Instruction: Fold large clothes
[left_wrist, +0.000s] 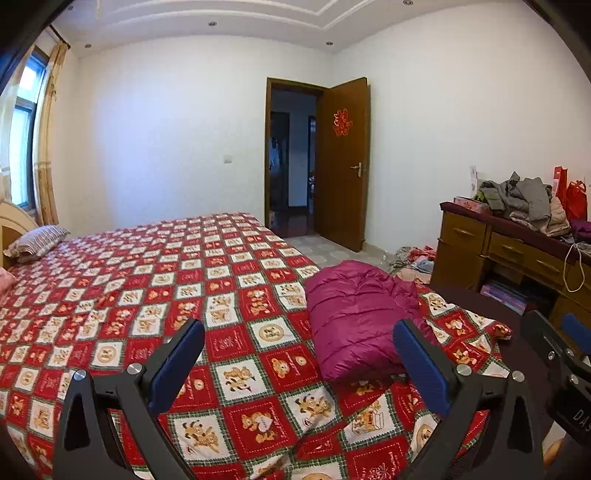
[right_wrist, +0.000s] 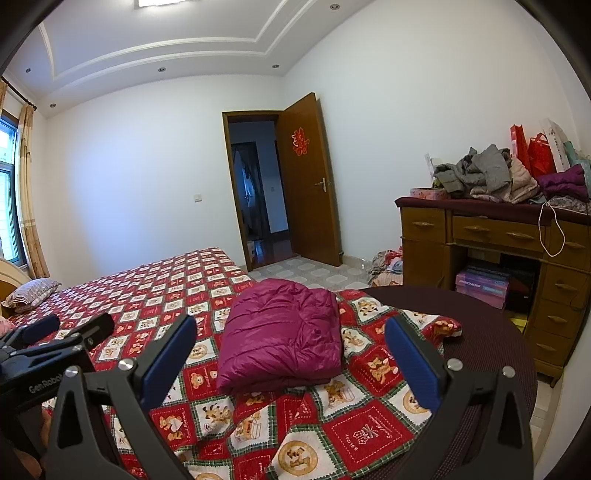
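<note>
A magenta puffy jacket lies folded into a compact bundle near the foot corner of the bed, on the red patchwork bedspread. It also shows in the right wrist view. My left gripper is open and empty, held above the bedspread just left of and nearer than the jacket. My right gripper is open and empty, held back from the jacket with the bundle seen between its fingers. The right gripper shows at the right edge of the left wrist view, and the left gripper at the left edge of the right wrist view.
A wooden dresser with a heap of grey and purple clothes stands to the right. More clothes lie on the floor by the open door. A striped pillow sits at the bed's head. A dark round surface lies under the bedspread corner.
</note>
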